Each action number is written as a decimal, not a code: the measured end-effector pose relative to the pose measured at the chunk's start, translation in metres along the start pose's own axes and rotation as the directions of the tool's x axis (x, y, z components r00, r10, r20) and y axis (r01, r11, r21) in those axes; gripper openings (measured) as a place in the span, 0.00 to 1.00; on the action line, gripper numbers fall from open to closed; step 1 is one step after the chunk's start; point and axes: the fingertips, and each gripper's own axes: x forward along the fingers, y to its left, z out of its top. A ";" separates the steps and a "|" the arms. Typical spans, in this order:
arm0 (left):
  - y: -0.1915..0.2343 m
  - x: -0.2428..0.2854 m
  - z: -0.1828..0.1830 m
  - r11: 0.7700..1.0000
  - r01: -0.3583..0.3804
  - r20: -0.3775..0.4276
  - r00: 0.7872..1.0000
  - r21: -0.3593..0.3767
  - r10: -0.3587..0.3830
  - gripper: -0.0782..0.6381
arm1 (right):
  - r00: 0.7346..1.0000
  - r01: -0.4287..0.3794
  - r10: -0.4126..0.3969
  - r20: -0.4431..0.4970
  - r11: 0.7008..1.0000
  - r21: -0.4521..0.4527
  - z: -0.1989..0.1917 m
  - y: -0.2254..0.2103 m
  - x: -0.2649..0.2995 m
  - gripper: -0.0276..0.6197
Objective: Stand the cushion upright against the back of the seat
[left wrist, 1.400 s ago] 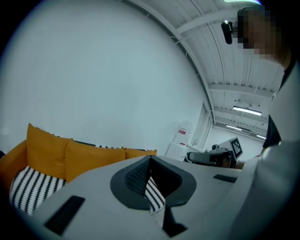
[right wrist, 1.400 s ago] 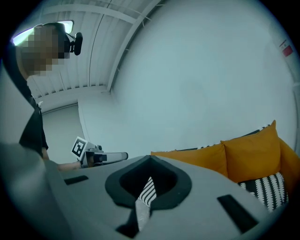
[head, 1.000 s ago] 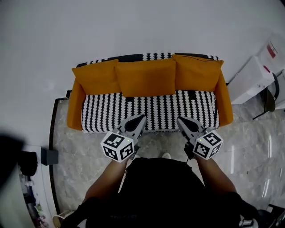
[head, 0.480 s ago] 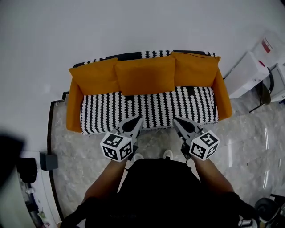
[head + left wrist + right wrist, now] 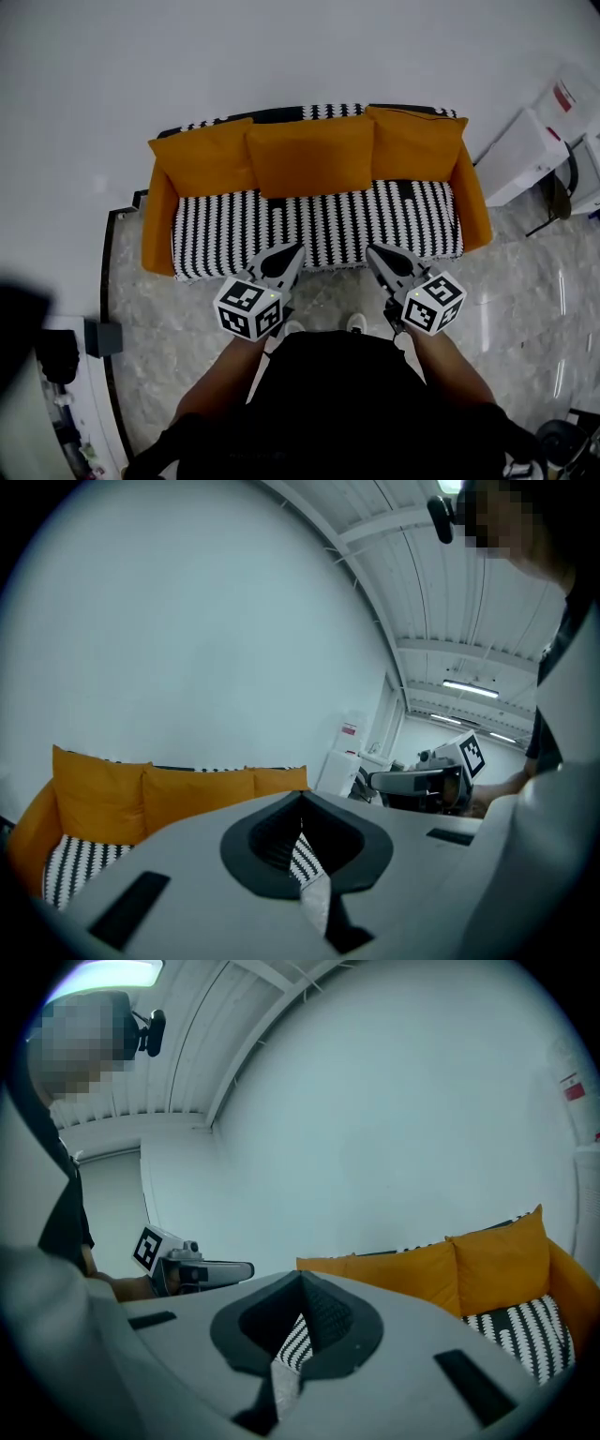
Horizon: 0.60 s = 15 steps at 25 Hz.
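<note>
An orange sofa (image 5: 157,225) with a black-and-white striped seat cover (image 5: 309,225) stands against the white wall. Three orange cushions stand upright along its back: left cushion (image 5: 202,161), middle cushion (image 5: 309,157), right cushion (image 5: 415,145). My left gripper (image 5: 298,247) and right gripper (image 5: 370,249) hover side by side in front of the seat's front edge, both shut and empty, apart from the cushions. In the left gripper view the cushions (image 5: 178,794) show beyond the closed jaws; the right gripper view shows the cushions (image 5: 441,1269) too.
White cabinets (image 5: 525,155) stand right of the sofa. A dark box (image 5: 103,336) and clutter sit at the lower left on the grey marble floor (image 5: 525,309). My feet are just in front of the sofa.
Both grippers drew back a little from the sofa's front edge, and the view shifted slightly. Jaws stayed shut; the cushions did not move.
</note>
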 end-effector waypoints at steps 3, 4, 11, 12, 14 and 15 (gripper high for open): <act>0.001 -0.001 0.002 1.000 0.000 0.001 1.000 0.003 0.000 0.13 | 1.000 -0.005 0.005 -0.002 1.000 -0.005 0.001 0.002 0.002 0.10; 0.001 -0.001 0.002 1.000 0.000 0.002 1.000 0.004 0.000 0.13 | 1.000 -0.005 0.005 -0.001 1.000 -0.006 0.002 0.002 0.002 0.10; 0.004 -0.003 0.006 1.000 -0.008 0.010 1.000 0.009 0.008 0.13 | 1.000 -0.004 0.004 0.002 1.000 0.001 0.003 0.001 0.003 0.10; 0.004 -0.003 0.006 1.000 -0.009 0.010 1.000 0.009 0.009 0.13 | 1.000 -0.003 0.003 0.002 1.000 0.003 0.003 0.000 0.003 0.10; 0.003 -0.004 0.005 1.000 -0.010 0.008 1.000 0.011 0.010 0.13 | 1.000 -0.003 0.003 0.001 1.000 0.006 0.002 0.001 0.002 0.10; 0.003 -0.005 0.005 1.000 -0.012 0.008 1.000 0.011 0.012 0.13 | 1.000 -0.003 0.003 0.001 1.000 0.008 0.001 0.001 0.002 0.10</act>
